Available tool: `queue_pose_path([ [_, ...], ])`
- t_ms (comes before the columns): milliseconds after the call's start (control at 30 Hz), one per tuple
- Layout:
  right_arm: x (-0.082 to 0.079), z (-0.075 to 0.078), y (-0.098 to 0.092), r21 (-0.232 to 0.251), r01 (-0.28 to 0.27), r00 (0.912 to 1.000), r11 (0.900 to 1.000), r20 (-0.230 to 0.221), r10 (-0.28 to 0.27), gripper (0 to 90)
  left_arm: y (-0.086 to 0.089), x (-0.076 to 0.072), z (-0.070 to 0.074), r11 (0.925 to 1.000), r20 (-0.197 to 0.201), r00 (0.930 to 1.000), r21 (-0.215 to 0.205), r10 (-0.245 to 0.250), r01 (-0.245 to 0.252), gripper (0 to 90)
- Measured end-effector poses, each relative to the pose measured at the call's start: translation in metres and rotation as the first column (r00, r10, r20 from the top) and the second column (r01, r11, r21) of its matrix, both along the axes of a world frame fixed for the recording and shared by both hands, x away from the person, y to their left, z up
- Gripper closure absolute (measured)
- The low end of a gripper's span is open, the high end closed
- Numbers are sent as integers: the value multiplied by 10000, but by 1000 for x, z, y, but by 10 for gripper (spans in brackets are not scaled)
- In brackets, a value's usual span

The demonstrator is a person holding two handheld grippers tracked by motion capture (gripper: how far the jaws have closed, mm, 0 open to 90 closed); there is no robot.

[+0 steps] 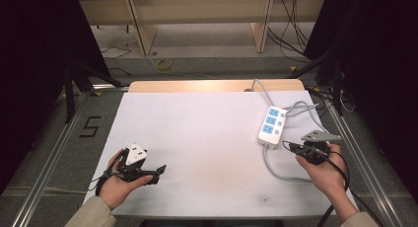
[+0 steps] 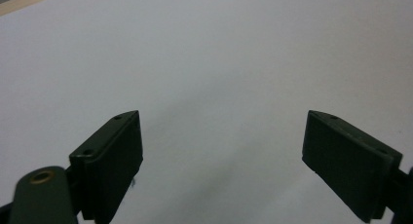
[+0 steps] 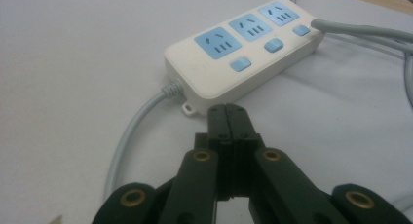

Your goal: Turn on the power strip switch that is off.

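A white power strip [image 1: 272, 124] with three light-blue sockets lies on the right part of the white table cover [image 1: 197, 138]; its grey cable [image 1: 276, 170] loops toward the front. My right gripper [image 1: 292, 147], held in a hand at the right edge, points left just in front of the strip's near end. In the right gripper view its jaws [image 3: 227, 114] are pressed together with nothing between them, close to the strip [image 3: 243, 48] and its cable [image 3: 129, 136]. My left gripper [image 1: 155, 173] rests at the front left; its jaws [image 2: 223, 118] stand wide apart over bare cover.
A small white block [image 1: 136, 154] sits at the top of the left gripper; I cannot tell if it is part of it. A wooden table edge [image 1: 212, 85] runs along the back. Cables trail off behind the strip [image 1: 300, 107]. Metal rails flank the table.
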State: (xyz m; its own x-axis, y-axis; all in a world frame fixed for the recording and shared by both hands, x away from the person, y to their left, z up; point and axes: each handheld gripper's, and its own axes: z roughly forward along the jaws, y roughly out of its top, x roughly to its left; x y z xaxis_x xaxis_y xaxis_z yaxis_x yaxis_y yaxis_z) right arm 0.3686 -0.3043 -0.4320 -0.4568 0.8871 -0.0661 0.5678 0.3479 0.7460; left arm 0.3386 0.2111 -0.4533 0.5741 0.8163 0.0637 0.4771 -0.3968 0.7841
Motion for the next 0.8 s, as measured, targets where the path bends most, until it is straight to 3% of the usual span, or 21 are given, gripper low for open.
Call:
queue_pose_path([
  [800, 17, 1, 0, -125, 218, 9998, 9997, -45, -218, 900, 0, 0, 0, 10000, -6, 10000, 46, -7, 8, 145],
])
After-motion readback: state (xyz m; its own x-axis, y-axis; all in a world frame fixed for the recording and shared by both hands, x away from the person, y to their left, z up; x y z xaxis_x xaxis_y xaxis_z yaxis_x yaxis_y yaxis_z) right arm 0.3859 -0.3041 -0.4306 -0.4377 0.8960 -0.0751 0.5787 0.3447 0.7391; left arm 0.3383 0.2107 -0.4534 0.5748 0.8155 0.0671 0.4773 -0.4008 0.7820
